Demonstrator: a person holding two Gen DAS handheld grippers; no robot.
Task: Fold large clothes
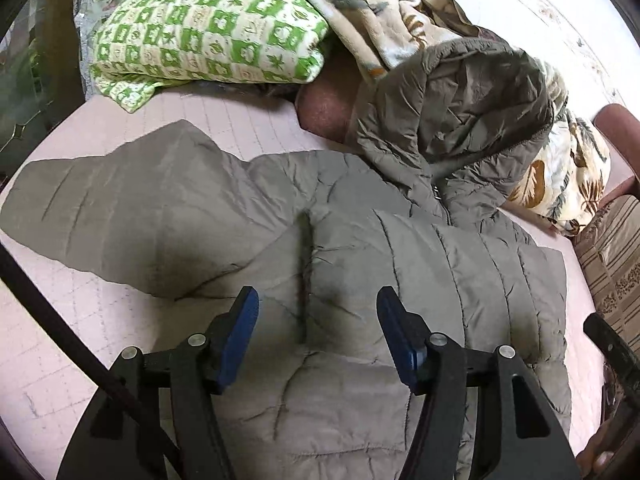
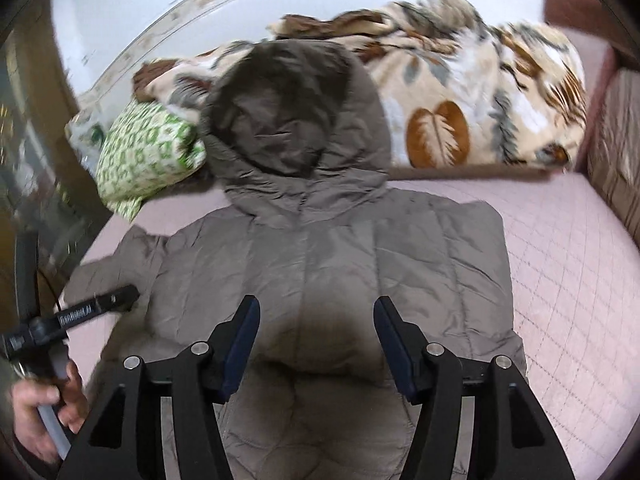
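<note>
On the pink quilted bed point(image 2: 560, 264) a grey-brown padded hooded jacket point(image 2: 328, 264) is lying spread flat, front up, and filling most of the near mattress. At the far left a green-and-white patterned pillow point(image 1: 208, 28) is sitting by the bed's head, well apart from the jacket's body. The jacket's left sleeve point(image 1: 108, 204) is stretching out sideways onto the bare sheet, still unfolded. Over the chest the left gripper point(image 1: 318, 312) is hovering with its blue pads spread wide and nothing between them. Just to the right, the right gripper point(image 2: 316, 320) is hanging over the middle of the torso, its fingers likewise parted and gripping nothing. The hood point(image 2: 292, 120) is propping up against a leaf-print blanket point(image 2: 472, 92) bunched along the far wall. On the right side the jacket's edge is running straight, so that sleeve appears to be already tucked in or hidden; I cannot tell which.

Judging by this, the folding is sitting at an early stage, with both tools released and choosing a hold. The next move is probably calling for the left gripper to travel out to the sleeve, pinch its puffy cuff firmly, and carry it across the chest, since slippery padded fabric is likely to spring back.
</note>
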